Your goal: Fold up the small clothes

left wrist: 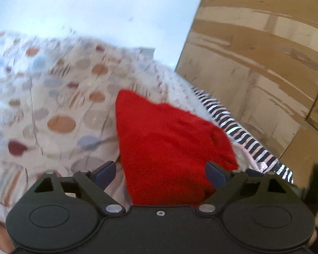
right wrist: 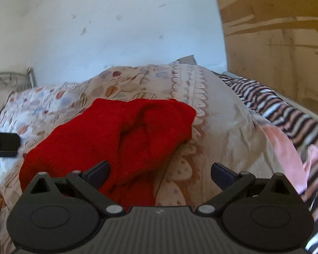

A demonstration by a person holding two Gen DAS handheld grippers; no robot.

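Note:
A small red garment (left wrist: 165,144) lies crumpled on a patterned bedspread (left wrist: 53,105). My left gripper (left wrist: 161,173) is open, its two fingers on either side of the garment's near end, close above it. In the right wrist view the red garment (right wrist: 116,135) lies bunched in front and to the left. My right gripper (right wrist: 160,173) is open, its left finger over the garment's near edge and its right finger over bare bedspread (right wrist: 222,116). The left gripper's tip (right wrist: 4,145) shows at the left edge.
A striped cloth (right wrist: 286,114) and a pink cloth (right wrist: 286,154) lie along the bed's right side. A brown wooden cabinet (left wrist: 265,63) stands right of the bed. A white wall (right wrist: 116,31) is behind. A metal bed frame (right wrist: 10,80) shows at far left.

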